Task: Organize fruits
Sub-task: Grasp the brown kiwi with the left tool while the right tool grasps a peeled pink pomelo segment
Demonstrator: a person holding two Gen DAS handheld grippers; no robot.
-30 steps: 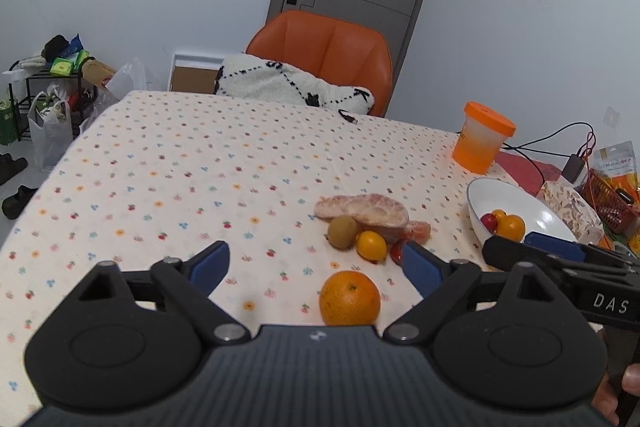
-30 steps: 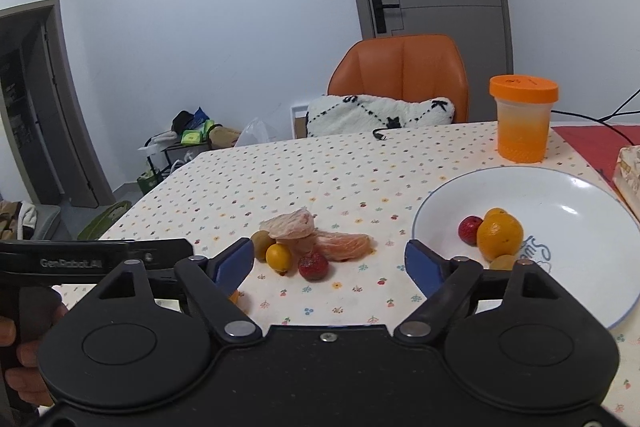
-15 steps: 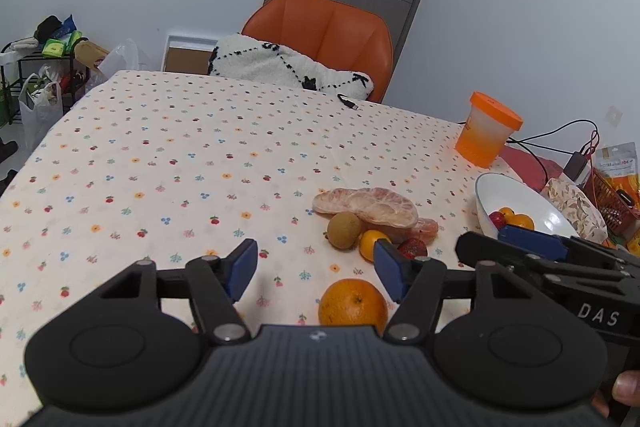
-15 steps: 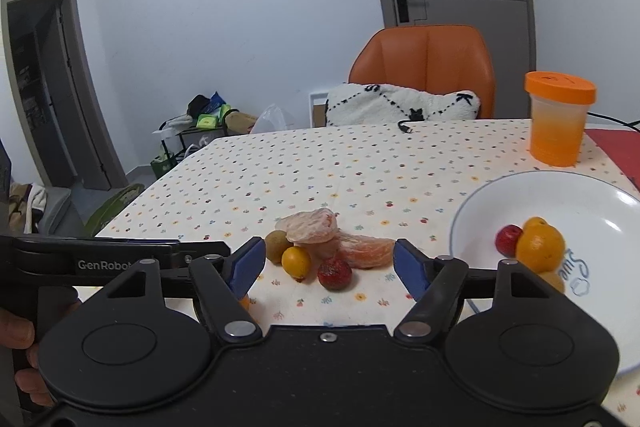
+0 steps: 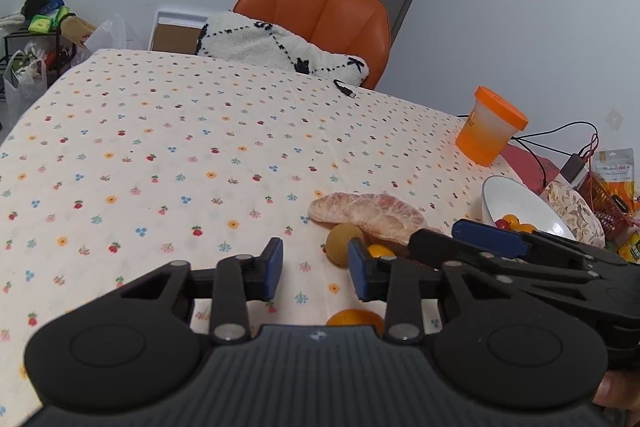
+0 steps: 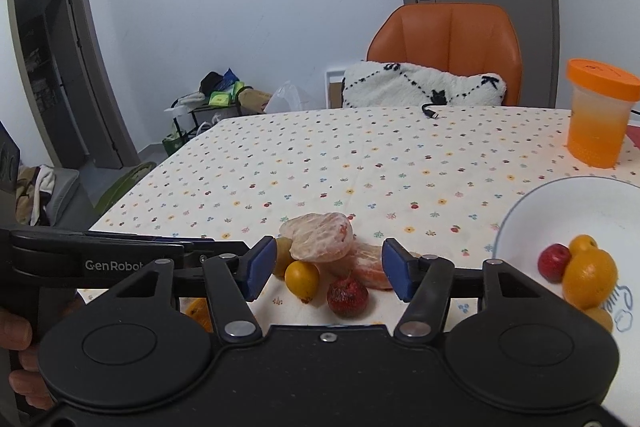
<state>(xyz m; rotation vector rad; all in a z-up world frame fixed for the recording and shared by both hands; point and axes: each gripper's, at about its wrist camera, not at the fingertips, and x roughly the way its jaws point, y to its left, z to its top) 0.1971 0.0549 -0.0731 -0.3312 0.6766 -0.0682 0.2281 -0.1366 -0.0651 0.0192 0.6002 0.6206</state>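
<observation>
Left tool (image 5: 316, 273): jaws narrowed over the past second from a wide spread to a moderate gap, nothing pinched between them. Round orange citrus fruit (image 5: 354, 317), at lower centre of the left wrist view, now mostly hidden behind the tool body, only its top showing; previously fully visible ahead of the jaws. Reads as the tool advanced over the fruit without gripping it; contact cannot be confirmed.

Right tool (image 6: 328, 273): jaws likewise drawn closer than a second ago, remaining apart and empty, now framing the fruit cluster at centre of the right wrist view: peeled pink pomelo segments (image 6: 320, 237), small yellow round fruit (image 6: 302, 279), dark red strawberry (image 6: 347, 297), brown kiwi (image 5: 344, 243).

White ceramic plate (image 6: 520, 219) at right edge of the right wrist view, holding an orange, a red fruit and small yellow fruits.

Judgement: sorting partly done; cluster and single orange remain on the flower-print tabletop (image 5: 160, 155). Both tools appear pre-set for small fruit.
</observation>
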